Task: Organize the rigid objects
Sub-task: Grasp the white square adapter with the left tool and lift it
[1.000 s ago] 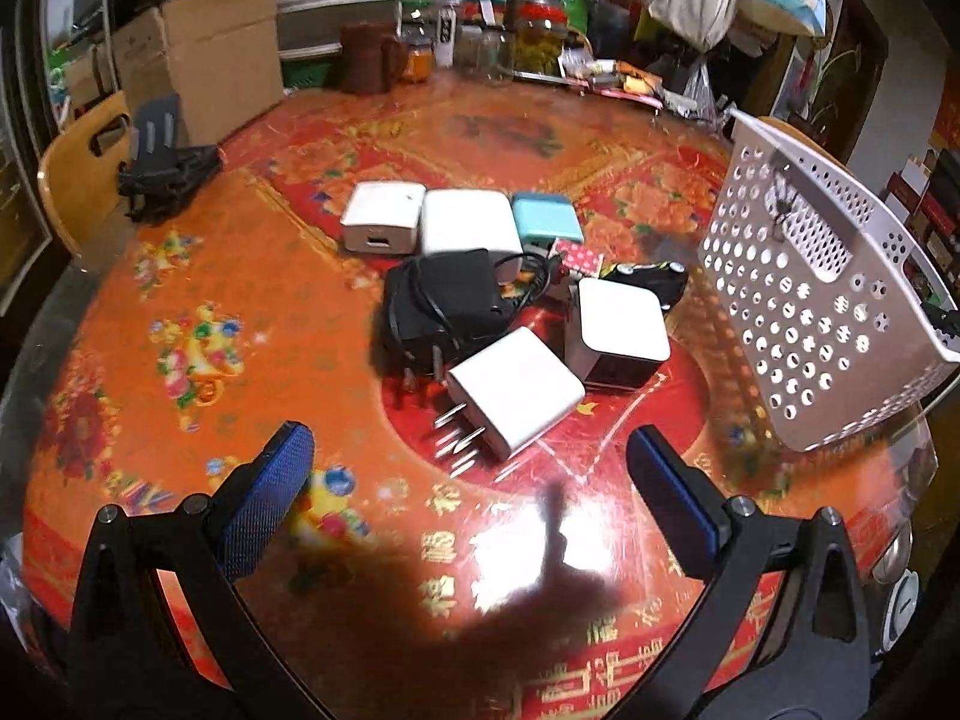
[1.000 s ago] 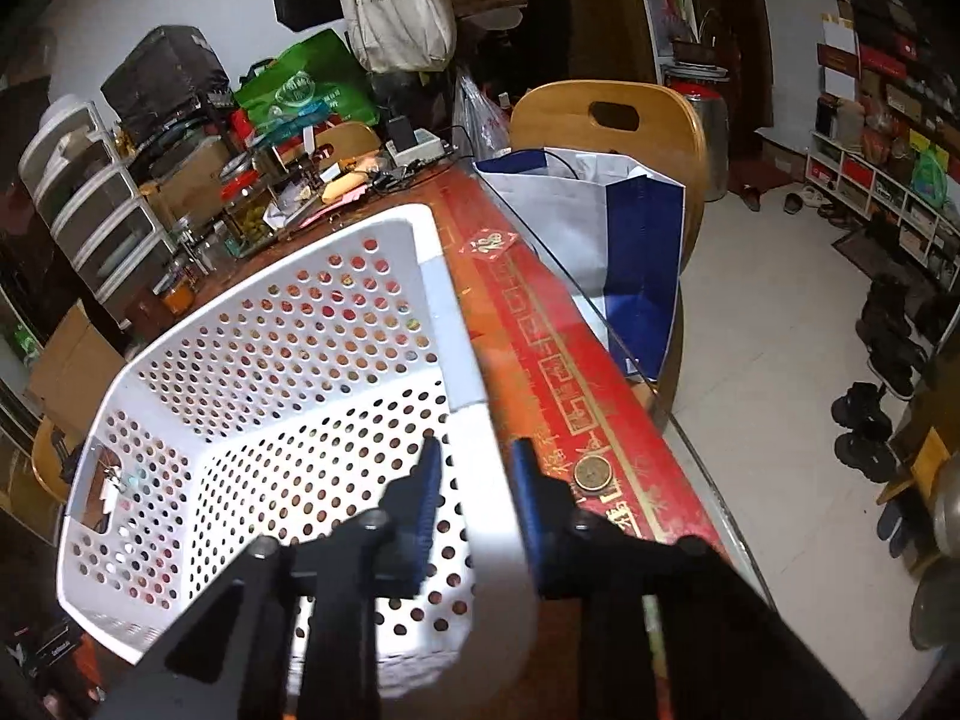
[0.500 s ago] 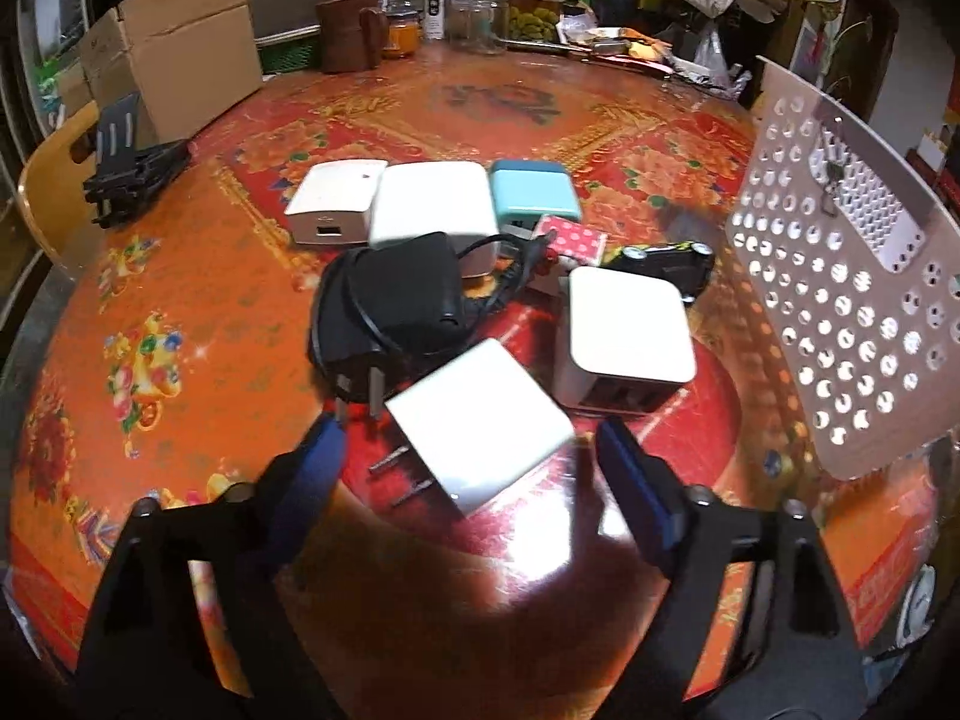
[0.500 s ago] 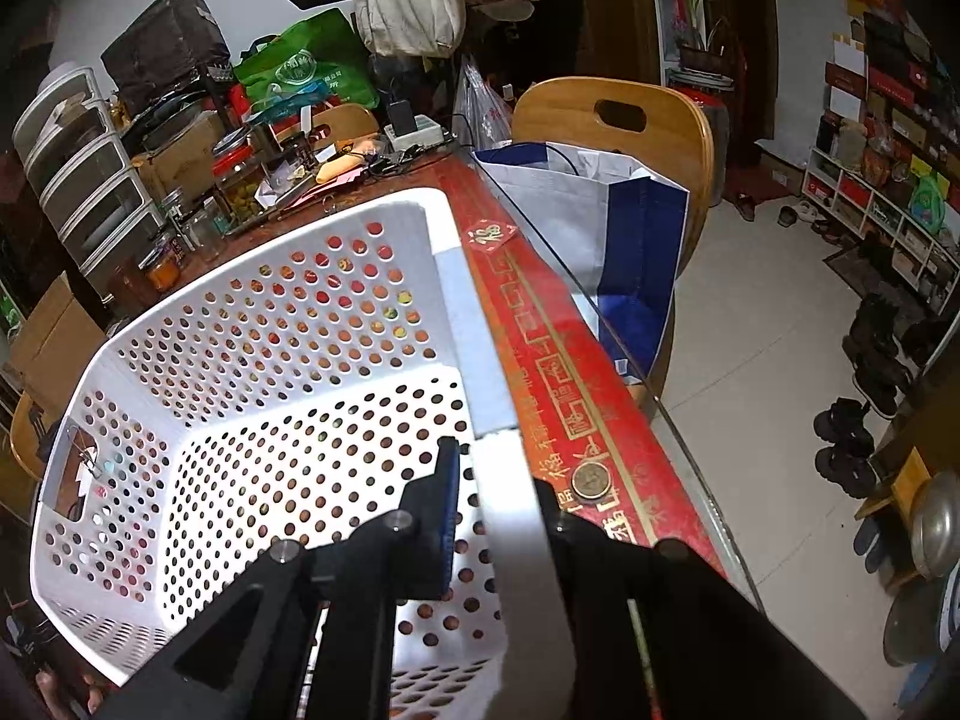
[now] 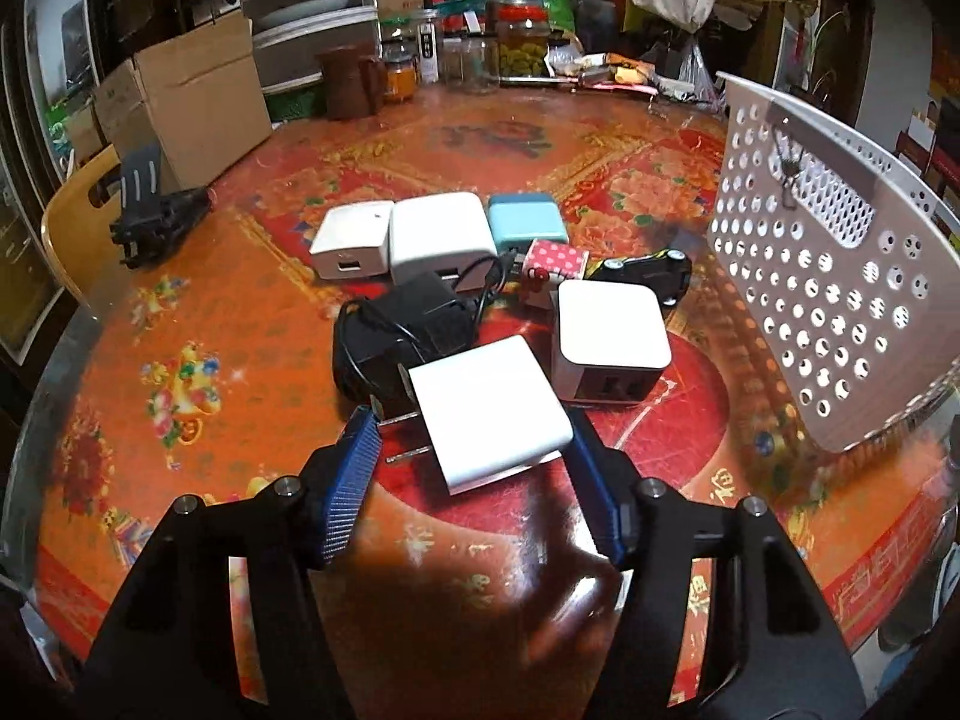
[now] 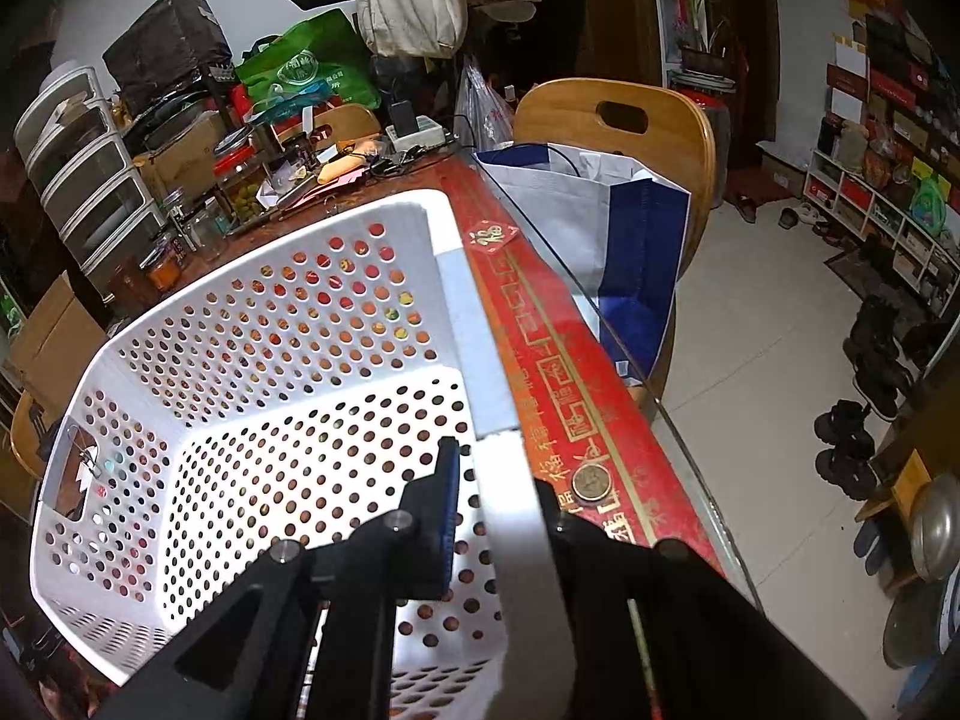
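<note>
A white wall charger (image 5: 489,408) with metal prongs lies on the red patterned table (image 5: 240,312), between the fingers of my left gripper (image 5: 471,420). Its jaws are closing; the right pad is at the charger's corner and the left pad is beside the prongs, not pressing the body. Behind it lie a black adapter with cable (image 5: 402,324), a white cube charger (image 5: 609,324), two more white chargers (image 5: 438,234), a teal one (image 5: 525,216), a pink dotted piece (image 5: 555,261) and a black toy car (image 5: 648,270). My right gripper (image 6: 497,471) is shut on the rim of the tilted white perforated basket (image 6: 270,360), whose outer wall (image 5: 828,276) shows at right in the left wrist view.
A cardboard box (image 5: 192,102), jars (image 5: 516,42) and clutter line the table's far edge. A black folded stand (image 5: 156,216) lies at the left. By the table's right edge a coin (image 6: 591,483) lies under glass; a wooden chair (image 6: 618,138) holds a blue-white bag (image 6: 600,240).
My left gripper moved in on the white wall charger and narrowed its jaws around it. The right gripper closed fully on the basket rim and stayed in place.
</note>
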`<state>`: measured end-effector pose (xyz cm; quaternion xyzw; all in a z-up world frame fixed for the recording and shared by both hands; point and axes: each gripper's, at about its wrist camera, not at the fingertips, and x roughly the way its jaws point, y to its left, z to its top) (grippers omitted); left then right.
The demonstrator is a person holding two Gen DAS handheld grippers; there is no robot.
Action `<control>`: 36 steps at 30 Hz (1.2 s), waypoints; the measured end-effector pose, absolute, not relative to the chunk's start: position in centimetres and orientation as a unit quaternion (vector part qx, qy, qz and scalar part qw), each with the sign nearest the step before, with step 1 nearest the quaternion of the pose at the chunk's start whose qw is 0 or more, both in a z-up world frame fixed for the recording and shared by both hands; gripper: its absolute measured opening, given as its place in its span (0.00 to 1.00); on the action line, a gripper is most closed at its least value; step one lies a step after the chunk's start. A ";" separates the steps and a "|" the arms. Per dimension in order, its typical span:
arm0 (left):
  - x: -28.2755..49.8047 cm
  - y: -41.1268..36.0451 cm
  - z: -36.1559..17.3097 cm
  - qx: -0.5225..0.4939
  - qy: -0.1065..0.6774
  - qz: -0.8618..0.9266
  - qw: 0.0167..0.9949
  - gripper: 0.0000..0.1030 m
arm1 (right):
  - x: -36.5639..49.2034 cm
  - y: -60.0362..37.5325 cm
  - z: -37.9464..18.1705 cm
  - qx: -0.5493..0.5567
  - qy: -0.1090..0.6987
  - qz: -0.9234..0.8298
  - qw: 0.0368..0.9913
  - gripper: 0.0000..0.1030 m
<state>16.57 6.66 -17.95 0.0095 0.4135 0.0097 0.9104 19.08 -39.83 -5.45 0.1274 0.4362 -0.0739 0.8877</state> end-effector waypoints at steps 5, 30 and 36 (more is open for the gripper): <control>14.9 7.0 -16.7 0.016 0.393 -0.001 0.919 0.58 | 19.1 -39.8 -5.5 0.128 0.436 -0.074 0.888 0.10; 14.6 8.1 -19.5 -0.025 0.434 -0.013 0.901 0.68 | 19.2 -39.9 -5.4 0.127 0.438 -0.074 0.887 0.10; 14.2 7.4 -20.0 -0.021 0.429 0.001 0.903 0.87 | 19.2 -39.9 -5.4 0.127 0.438 -0.073 0.887 0.10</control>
